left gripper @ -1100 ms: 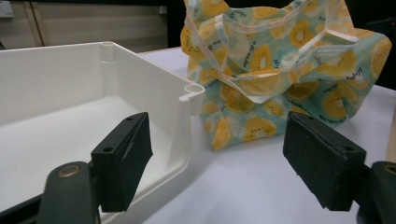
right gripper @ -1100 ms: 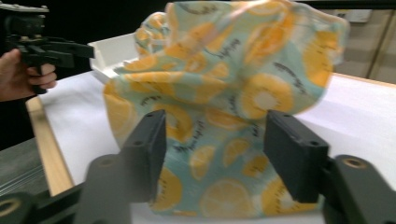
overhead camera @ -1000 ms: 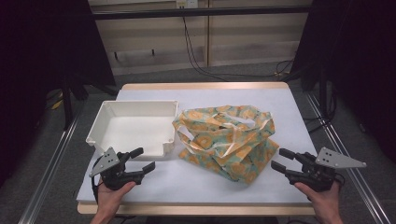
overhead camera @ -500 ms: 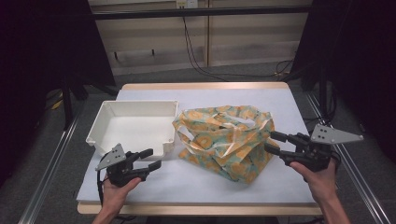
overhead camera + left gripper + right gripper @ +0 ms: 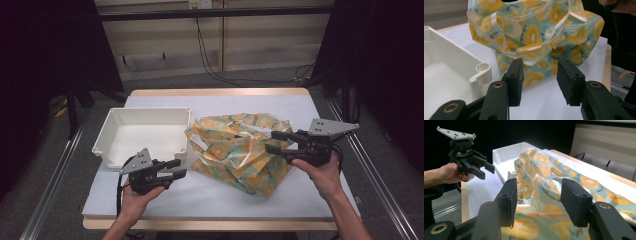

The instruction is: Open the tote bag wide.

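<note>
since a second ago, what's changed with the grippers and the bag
The right gripper moved in from the table's right edge and up, over the fruit-print bag, jaws open, gripping nothing. The left gripper edged toward the bag and its jaws have just been closing, with nothing between them; it has not reached the bag. The bag and the white tray lie where they were.

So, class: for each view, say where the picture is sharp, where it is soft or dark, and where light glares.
High view: table evenly lit, surroundings nearly black, patterned bag fairly sharp. Left gripper view: bag sharp, the near black jaws slightly soft, white tray bright and almost washed out. Right gripper view: dark backdrop behind the left gripper, near bag folds blurred.
</note>
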`<state>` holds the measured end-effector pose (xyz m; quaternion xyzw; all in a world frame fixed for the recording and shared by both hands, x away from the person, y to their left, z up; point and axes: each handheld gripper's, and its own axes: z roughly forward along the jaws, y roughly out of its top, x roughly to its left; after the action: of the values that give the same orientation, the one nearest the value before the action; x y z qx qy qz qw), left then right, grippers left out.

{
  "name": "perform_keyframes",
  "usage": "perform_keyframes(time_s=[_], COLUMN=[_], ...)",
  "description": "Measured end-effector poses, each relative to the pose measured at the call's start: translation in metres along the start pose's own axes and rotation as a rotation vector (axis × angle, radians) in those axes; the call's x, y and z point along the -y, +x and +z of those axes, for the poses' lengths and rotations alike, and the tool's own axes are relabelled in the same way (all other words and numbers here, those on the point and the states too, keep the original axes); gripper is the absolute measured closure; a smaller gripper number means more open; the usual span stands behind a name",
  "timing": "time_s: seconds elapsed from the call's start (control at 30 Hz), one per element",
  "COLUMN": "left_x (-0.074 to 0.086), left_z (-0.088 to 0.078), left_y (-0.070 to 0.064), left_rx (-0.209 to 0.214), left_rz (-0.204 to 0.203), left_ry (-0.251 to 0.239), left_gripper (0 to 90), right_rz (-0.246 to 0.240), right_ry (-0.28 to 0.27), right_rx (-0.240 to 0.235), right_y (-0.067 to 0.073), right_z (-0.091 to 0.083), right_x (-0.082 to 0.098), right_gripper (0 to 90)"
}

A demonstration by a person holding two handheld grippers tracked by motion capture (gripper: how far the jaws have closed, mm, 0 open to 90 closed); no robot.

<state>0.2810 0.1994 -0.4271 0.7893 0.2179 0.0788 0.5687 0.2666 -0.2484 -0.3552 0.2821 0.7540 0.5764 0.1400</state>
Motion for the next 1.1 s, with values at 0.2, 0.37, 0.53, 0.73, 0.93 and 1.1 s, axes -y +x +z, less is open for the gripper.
perform_keyframes(time_s=[0.2, 0.37, 0.53, 0.73, 0.93, 1.1], left_x=[-0.018, -0.028, -0.042, -0.045, -0.045, -0.046], left_z=[0.013, 0.030, 0.047, 0.067, 0.077, 0.076], left_y=[0.009, 0.014, 0.012, 0.008, 0.003, -0.003], left_rx=[0.014, 0.025, 0.041, 0.063, 0.066, 0.084], left_rz=[0.000, -0.004, 0.025, 0.052, 0.052, 0.065], left_ry=[0.010, -0.007, -0.012, 0.030, 0.036, 0.032], left_gripper=[54.9, 56.6, 59.5, 65.2, 64.0, 62.0], right_rz=[-0.013, 0.008, -0.005, -0.013, -0.013, -0.021], right_ry=[0.059, 0.038, 0.039, 0.128, 0.177, 0.195], right_rx=[-0.028, -0.056, -0.055, -0.043, -0.025, -0.047], right_y=[-0.004, -0.011, -0.011, -0.013, -0.018, -0.007], right_z=[0.018, 0.029, 0.028, 0.049, 0.063, 0.070], right_x=[-0.011, -0.017, -0.028, -0.010, 0.000, 0.014], right_gripper=[44.1, 41.8, 40.3, 37.9, 39.7, 65.5])
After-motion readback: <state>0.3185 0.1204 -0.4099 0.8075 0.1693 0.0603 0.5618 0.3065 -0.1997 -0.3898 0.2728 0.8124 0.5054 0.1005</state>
